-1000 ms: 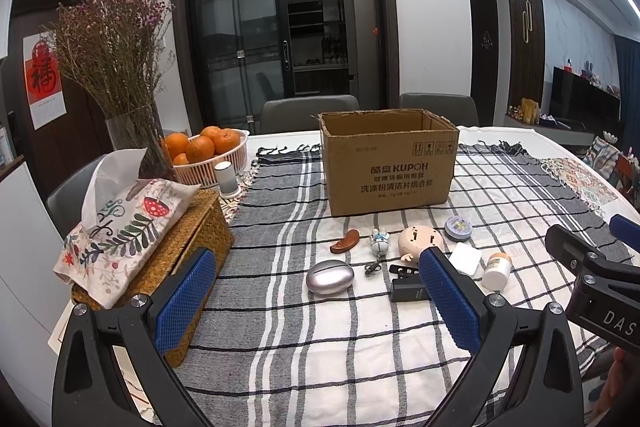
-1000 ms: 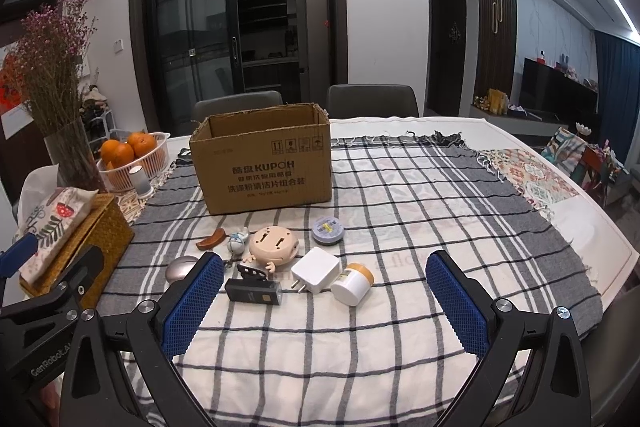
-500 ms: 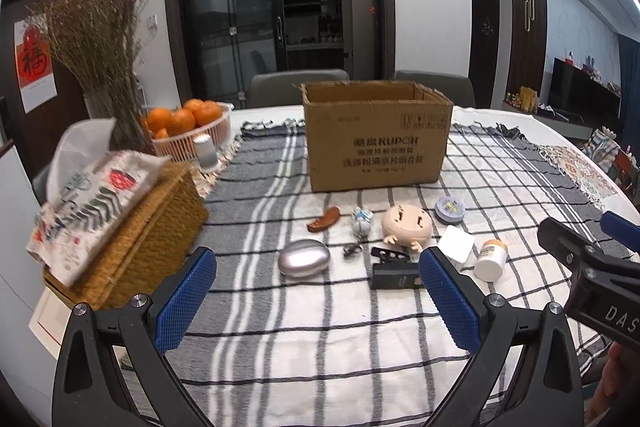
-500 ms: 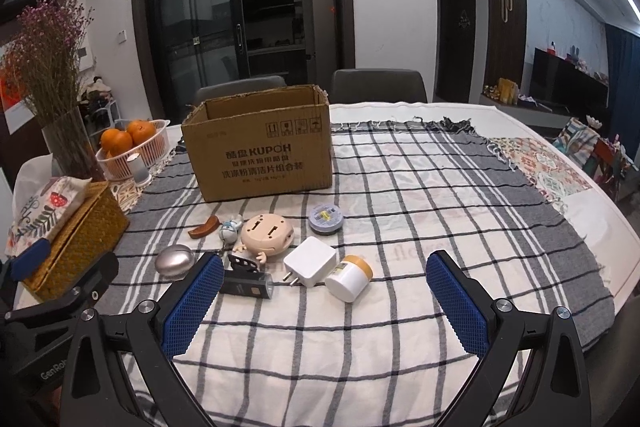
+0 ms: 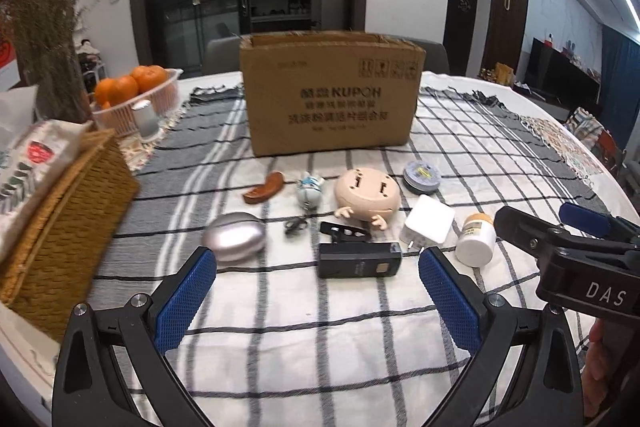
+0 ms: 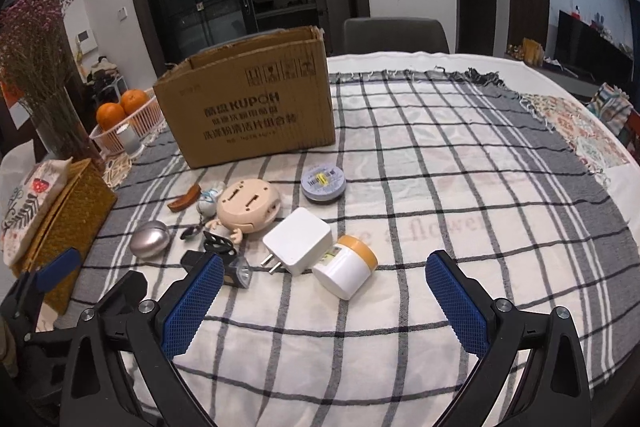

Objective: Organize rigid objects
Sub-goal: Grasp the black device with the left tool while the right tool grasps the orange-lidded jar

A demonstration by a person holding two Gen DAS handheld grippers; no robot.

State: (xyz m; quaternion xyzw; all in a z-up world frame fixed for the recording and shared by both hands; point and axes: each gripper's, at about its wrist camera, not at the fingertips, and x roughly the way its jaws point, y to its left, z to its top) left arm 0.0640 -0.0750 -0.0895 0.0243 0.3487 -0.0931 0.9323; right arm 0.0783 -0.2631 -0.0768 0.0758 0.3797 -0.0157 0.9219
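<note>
Clutter lies in a loose row on the grey-and-white checked tablecloth (image 6: pixel 440 187), just in front of the open brown cardboard box (image 5: pixel 332 91); from the left, a silver egg-shaped case (image 5: pixel 234 238), a curved brown wooden piece (image 5: pixel 265 187), a small blue-white figurine (image 5: pixel 309 189), a round beige plastic gadget with little feet (image 5: pixel 367 193), a grey round tin (image 6: pixel 323 183), a white square plug adapter (image 6: pixel 298 241) and a white jar with an orange lid (image 6: pixel 347 269) on its side; nearer, a black rectangular device (image 5: pixel 359 259). The left gripper (image 5: pixel 318 301) hangs above the cloth just short of the black device, blue pads spread wide, nothing between them; the right gripper (image 6: pixel 324 303) is likewise spread wide and empty, near the jar. A woven tissue box (image 5: pixel 60 227) and a basket of oranges (image 5: pixel 132 95) stand at the left.
</note>
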